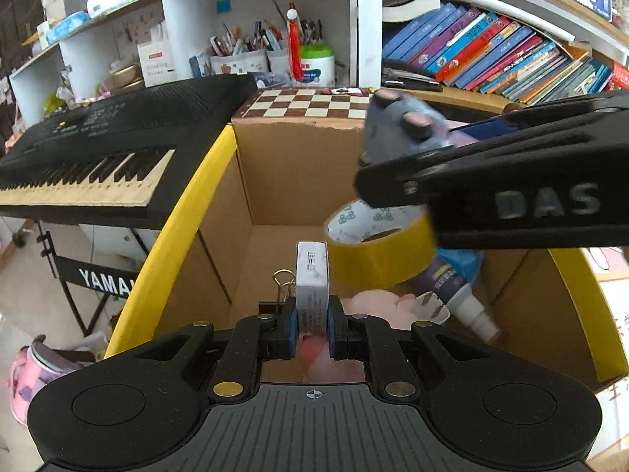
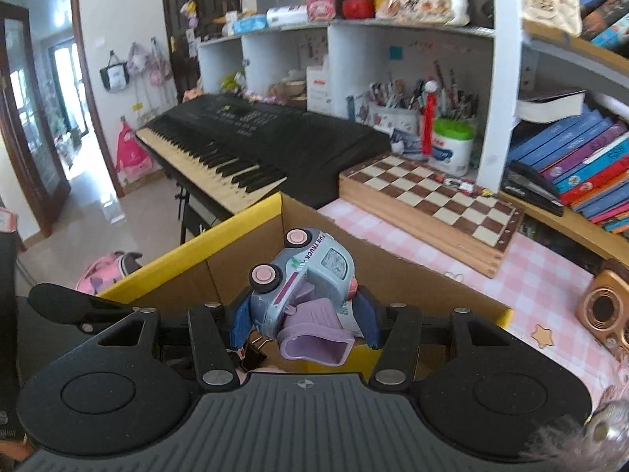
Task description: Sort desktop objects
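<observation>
Your cardboard box (image 1: 275,181) has yellow tape along its rim, with the keyboard (image 1: 98,157) tight against its left side and the chessboard (image 1: 310,104) butting the far wall, so the open room is basically straight down into the box. On the right wrist view there's free pink checked tabletop (image 2: 542,275) to the right of it.

Your left gripper (image 1: 312,326) is pinched narrow on a small white carton (image 1: 312,275), held upright over the box. Your right gripper (image 2: 302,318) sits partly open around a grey-blue toy truck (image 2: 302,275), tipped on its side with its pink wheels up, hanging above the box's near corner.

The right gripper's arm cuts across the left view and hides part of the box. Inside you've got a roll of yellow tape (image 1: 377,244), a spray bottle (image 1: 460,295), a binder clip (image 1: 283,287) and something pale pink (image 1: 377,306) I can't make out.
</observation>
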Action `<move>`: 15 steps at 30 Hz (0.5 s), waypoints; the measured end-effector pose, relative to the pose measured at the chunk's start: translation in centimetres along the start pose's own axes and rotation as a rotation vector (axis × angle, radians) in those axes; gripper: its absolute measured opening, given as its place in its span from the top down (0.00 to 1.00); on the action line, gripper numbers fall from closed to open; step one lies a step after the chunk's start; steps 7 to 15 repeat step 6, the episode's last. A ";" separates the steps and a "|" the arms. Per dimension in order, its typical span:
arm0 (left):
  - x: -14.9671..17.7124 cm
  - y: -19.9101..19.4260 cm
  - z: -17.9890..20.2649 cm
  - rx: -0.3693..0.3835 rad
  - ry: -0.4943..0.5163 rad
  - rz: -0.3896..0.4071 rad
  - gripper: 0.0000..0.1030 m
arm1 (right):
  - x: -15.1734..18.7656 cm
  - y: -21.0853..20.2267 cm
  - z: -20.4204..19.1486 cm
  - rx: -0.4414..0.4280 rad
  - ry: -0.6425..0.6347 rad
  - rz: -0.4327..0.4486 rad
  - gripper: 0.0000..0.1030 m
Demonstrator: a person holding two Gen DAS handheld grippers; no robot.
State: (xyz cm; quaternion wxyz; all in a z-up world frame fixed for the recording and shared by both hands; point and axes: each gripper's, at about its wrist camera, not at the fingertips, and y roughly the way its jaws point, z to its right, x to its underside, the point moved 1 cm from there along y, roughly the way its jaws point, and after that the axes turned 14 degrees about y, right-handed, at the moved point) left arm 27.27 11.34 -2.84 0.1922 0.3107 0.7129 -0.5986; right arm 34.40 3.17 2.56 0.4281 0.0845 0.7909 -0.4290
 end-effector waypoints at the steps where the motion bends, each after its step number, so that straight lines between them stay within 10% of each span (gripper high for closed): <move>1: 0.0 0.1 0.0 0.000 -0.004 -0.004 0.87 | -0.1 0.5 0.0 -0.001 -0.003 -0.014 0.51; 15: -0.2 0.8 -0.2 -0.009 -0.012 -0.028 0.87 | -0.4 2.7 -0.1 -0.013 -0.026 -0.081 0.51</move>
